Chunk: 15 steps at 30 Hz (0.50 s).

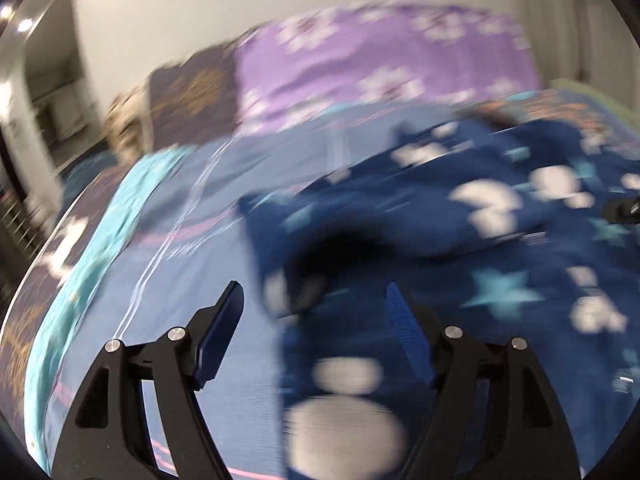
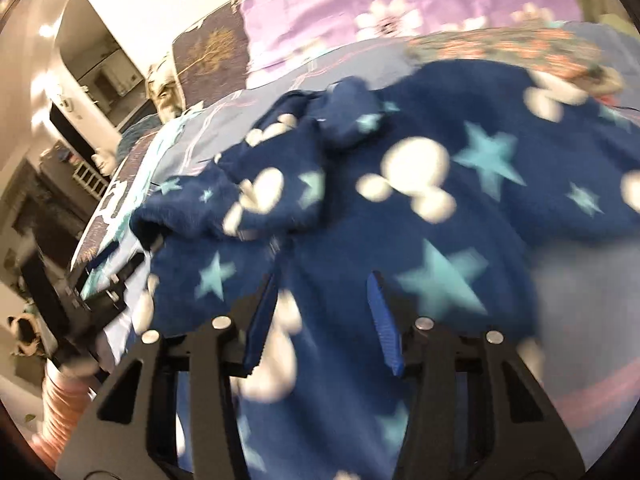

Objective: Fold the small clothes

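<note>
Navy fleece garment (image 2: pixel 400 184) with stars and white blobs, spread rumpled across the blue bedsheet (image 1: pixel 224 184), a bunched sleeve or leg at its far left. Purple flowered pillow (image 1: pixel 380 60) far behind, against the wall. Left claw (image 1: pixel 316 312) apart, nothing clamped, hanging over the garment's left edge where fleece meets sheet. Right claw (image 2: pixel 324 304) also apart, narrower, over the garment's near middle; fleece below the gap, no pinch visible. Both views smeared by motion. Risks, as a guess: snatching sheet along with fleece at that left edge; closing on one layer only, so the fold drags crooked; catching the bunched part and rolling it under instead of flattening.
</note>
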Each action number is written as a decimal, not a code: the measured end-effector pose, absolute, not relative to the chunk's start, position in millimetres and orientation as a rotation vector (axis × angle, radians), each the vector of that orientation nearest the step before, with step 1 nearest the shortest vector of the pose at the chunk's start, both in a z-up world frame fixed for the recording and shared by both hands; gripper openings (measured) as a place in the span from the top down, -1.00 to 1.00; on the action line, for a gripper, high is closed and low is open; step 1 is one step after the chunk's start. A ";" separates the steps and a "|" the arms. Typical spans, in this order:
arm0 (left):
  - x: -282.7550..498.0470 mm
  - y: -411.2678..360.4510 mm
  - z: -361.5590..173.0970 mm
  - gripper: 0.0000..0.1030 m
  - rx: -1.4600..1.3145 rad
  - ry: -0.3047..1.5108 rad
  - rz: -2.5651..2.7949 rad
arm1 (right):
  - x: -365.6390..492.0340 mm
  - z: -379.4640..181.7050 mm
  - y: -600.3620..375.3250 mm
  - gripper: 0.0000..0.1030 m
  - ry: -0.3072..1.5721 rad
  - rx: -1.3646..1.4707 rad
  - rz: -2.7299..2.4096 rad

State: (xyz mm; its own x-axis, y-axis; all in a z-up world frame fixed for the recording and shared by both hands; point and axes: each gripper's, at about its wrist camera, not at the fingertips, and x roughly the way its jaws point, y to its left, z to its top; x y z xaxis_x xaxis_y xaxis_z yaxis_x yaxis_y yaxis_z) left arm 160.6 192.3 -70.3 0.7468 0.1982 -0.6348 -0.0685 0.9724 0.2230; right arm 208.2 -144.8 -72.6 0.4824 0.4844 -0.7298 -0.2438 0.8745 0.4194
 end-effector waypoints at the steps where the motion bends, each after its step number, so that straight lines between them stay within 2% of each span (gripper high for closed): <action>1: 167.0 198.0 -74.1 -0.44 0.174 0.733 0.166 | 227.1 -79.9 -136.4 0.04 1.001 0.300 0.457; 5: 190.0 218.3 -83.1 -0.44 0.138 0.764 0.249 | 276.0 -107.7 -111.3 -0.05 1.076 0.342 0.408; 6: 194.9 220.3 -84.2 -0.44 0.159 0.763 0.288 | 281.6 -111.1 -107.2 0.05 1.082 0.351 0.395; 7: 197.6 221.2 -85.1 -0.44 0.172 0.765 0.313 | 284.9 -111.0 -101.6 0.47 1.074 0.358 0.406; 9: 199.2 222.6 -87.7 -0.47 0.177 0.769 0.331 | 281.4 -97.5 -97.1 0.65 1.036 0.329 0.425; 10: 197.2 223.6 -88.9 -0.47 0.181 0.766 0.332 | 270.4 -76.8 -100.0 0.80 0.954 0.283 0.422; 12: 192.2 222.3 -89.8 -0.47 0.197 0.760 0.325 | 247.4 -39.6 -111.2 0.83 0.801 0.183 0.386; 15: 177.2 215.0 -83.5 -0.47 0.213 0.744 0.255 | 227.6 -14.9 -136.7 0.83 0.693 0.089 0.289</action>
